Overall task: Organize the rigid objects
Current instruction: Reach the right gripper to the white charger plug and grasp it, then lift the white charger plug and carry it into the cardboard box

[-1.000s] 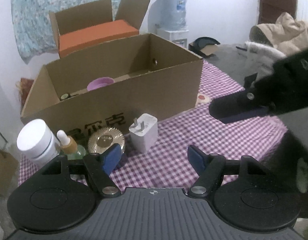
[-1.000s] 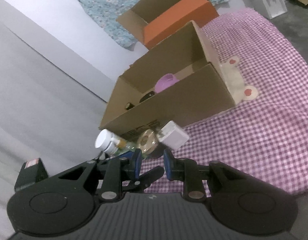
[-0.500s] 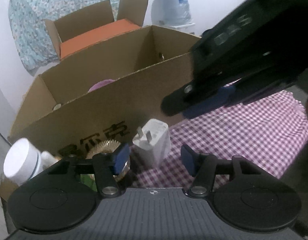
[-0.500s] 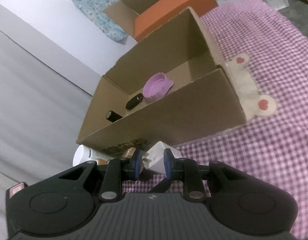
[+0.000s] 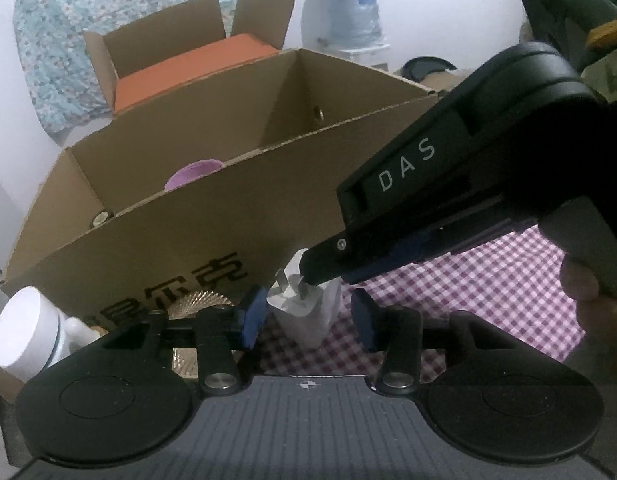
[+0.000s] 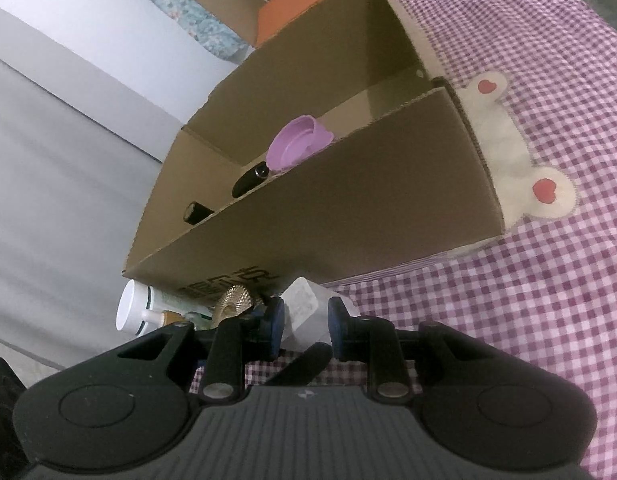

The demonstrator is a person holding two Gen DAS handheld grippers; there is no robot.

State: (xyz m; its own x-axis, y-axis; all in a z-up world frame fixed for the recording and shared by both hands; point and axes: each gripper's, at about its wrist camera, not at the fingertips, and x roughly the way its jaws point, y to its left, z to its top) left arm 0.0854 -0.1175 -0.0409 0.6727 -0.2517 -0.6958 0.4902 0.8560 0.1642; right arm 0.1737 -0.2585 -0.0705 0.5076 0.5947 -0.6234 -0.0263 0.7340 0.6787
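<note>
White charger plug (image 5: 308, 312) stands on checked purple cloth (image 5: 488, 280), just in front of big cardboard box (image 5: 212, 240), prongs up. Left gripper (image 5: 306, 316) straddles it, jaws closing, gaps visible both sides of plug, pads not pressing. Right gripper (image 6: 306, 320) reaches in from right, jaws narrow, tips at plug top; whether it pinches anything, cannot tell. Gold ribbed lid (image 6: 234, 300) and white jar (image 5: 26, 336) left of plug. Purple cup (image 6: 296, 144) lies inside box.
</note>
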